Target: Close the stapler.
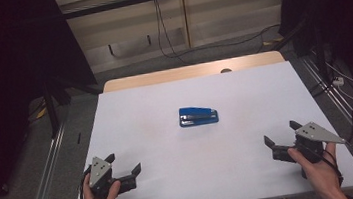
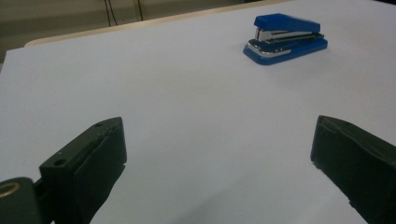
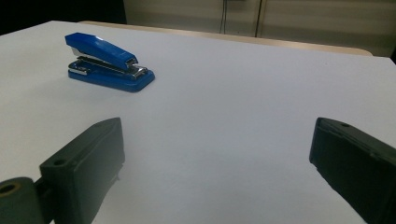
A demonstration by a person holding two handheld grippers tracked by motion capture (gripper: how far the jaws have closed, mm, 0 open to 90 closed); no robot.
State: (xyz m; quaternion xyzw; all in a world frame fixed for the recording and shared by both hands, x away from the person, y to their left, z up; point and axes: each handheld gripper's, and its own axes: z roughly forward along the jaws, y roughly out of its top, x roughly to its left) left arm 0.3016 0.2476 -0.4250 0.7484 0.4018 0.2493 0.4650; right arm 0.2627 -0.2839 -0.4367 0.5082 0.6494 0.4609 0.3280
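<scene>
Nearest the camera, at the counter's [image 1: 130, 105] near corners, the left claw [image 1: 122, 167] and right claw [image 1: 282, 135] both rest spread wide, pinching nothing. Judging by this, nothing is begun: the stapler [image 1: 198, 115] lies untouched near the counter's middle, well apart from both. It is glossy blue plastic, wedge-shaped, with a bright metal magazine; the counter is matte white, its far edge pale wood.

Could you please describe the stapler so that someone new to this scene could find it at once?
Start at the white table: near its middle lies the blue stapler, well ahead of both grippers. It is a small, closed stapler with a silver metal strip between its blue top and base.
</scene>
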